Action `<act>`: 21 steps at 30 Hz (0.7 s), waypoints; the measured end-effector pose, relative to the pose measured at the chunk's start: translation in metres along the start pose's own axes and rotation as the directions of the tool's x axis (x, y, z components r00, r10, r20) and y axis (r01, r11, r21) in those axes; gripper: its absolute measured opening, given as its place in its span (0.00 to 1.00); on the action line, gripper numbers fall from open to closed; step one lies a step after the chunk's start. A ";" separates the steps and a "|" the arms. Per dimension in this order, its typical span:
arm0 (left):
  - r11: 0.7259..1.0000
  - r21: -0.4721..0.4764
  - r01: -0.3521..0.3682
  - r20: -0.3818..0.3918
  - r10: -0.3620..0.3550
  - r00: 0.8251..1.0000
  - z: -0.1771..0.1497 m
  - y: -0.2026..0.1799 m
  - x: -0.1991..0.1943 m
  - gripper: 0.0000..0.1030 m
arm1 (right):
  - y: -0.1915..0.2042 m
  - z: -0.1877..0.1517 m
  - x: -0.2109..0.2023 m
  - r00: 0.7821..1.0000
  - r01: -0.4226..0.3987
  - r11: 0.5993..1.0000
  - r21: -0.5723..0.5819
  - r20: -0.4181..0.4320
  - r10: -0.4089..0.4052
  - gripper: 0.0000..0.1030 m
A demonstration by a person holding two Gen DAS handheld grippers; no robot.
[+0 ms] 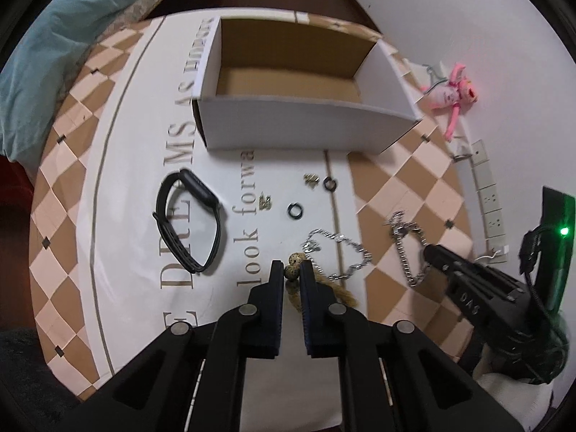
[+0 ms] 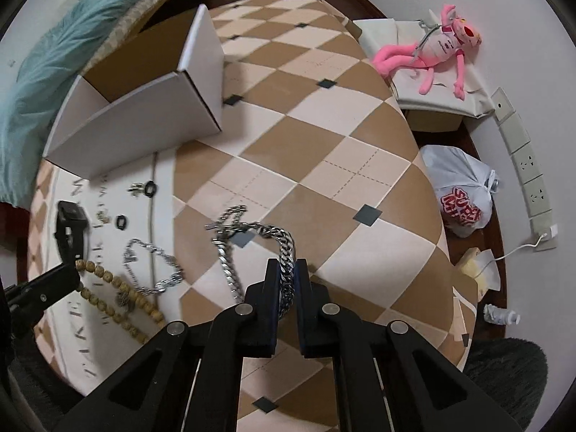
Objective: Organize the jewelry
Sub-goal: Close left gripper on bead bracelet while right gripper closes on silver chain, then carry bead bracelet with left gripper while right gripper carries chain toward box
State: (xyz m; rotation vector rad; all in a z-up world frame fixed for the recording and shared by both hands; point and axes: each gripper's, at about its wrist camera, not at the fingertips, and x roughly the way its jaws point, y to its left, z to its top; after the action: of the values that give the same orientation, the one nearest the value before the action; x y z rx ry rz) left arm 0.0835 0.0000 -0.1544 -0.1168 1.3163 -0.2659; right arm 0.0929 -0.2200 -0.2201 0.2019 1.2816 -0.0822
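Soft, even indoor light with weak shadows; strong fisheye bending and dark corners; slight blur in both views.

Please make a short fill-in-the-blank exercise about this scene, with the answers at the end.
1. The left gripper is shut on the ____ bracelet.
2. The right gripper is shut on the heavy ____ chain.
3. The open box has ____ jewelry inside.
4. The watch lies ____ the box, on the mat.

Answers: beaded; silver; no; outside
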 end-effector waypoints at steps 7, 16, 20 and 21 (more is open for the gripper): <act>0.999 0.013 0.035 0.064 -0.035 0.997 0.000 -0.002 -0.032 0.06 | 0.007 0.001 -0.034 0.995 -0.082 0.997 -0.006 0.051 0.082 0.08; 0.996 0.024 0.083 0.157 -0.086 0.984 0.038 -0.031 -0.069 0.06 | 0.022 0.026 -0.088 0.974 -0.194 0.980 -0.045 0.107 0.198 0.07; 0.993 0.031 0.113 0.207 -0.117 0.971 0.059 -0.034 -0.093 0.06 | 0.033 0.047 -0.117 0.957 -0.240 0.968 -0.078 0.146 0.249 0.02; 0.992 0.032 0.118 0.219 -0.122 0.968 0.065 -0.035 -0.098 0.06 | 0.036 0.053 -0.124 0.953 -0.251 0.964 -0.085 0.152 0.261 0.02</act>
State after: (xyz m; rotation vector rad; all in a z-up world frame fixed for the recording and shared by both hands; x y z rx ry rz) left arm 0.1195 -0.0123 -0.0380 -0.2056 1.0874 -0.3581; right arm 0.1137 -0.2019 -0.0839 0.2981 1.0846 0.1629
